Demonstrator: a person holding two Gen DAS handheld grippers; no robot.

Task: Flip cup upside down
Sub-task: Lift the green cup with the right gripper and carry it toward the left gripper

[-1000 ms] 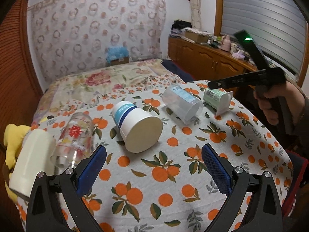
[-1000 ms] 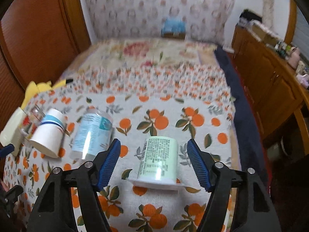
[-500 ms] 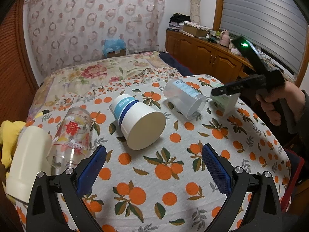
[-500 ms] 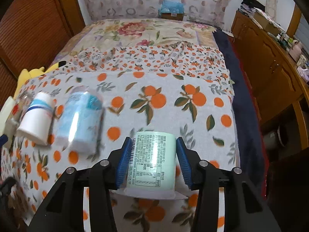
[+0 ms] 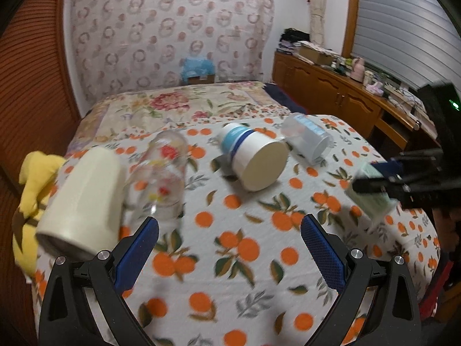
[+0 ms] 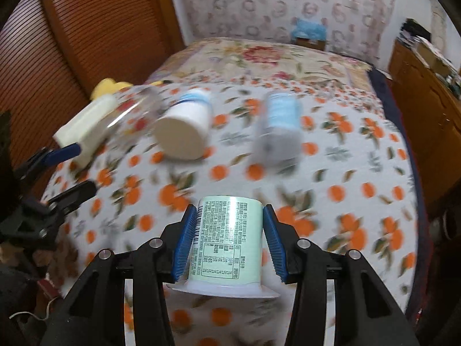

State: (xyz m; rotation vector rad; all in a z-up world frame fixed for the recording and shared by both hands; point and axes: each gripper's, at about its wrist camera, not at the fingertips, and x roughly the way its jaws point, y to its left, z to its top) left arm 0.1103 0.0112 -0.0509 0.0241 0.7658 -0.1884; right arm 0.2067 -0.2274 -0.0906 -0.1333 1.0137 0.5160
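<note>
My right gripper (image 6: pixel 229 240) is shut on a pale green yogurt cup (image 6: pixel 227 245) with printed text, its wide rim toward the camera, lifted above the table. In the left wrist view the same cup (image 5: pixel 371 199) is blurred in the right gripper (image 5: pixel 383 178) at the table's right side. My left gripper (image 5: pixel 230 245) is open and empty above the near table. A white paper cup with blue bands (image 5: pixel 253 158), a clear plastic cup with blue label (image 5: pixel 306 138), a printed glass (image 5: pixel 162 176) and a cream cup (image 5: pixel 83 199) lie on their sides.
The round table has an orange-print cloth (image 5: pixel 230 248). A yellow plush toy (image 5: pixel 31 173) sits at its left edge. A bed (image 5: pixel 178 106) lies behind, a wooden sideboard (image 5: pixel 345 98) at right, and a wooden wall (image 6: pixel 72 37) at left.
My right gripper closed on the green yogurt cup and lifted it off the table. My left gripper swung left, bringing the cream cup and glass closer.
</note>
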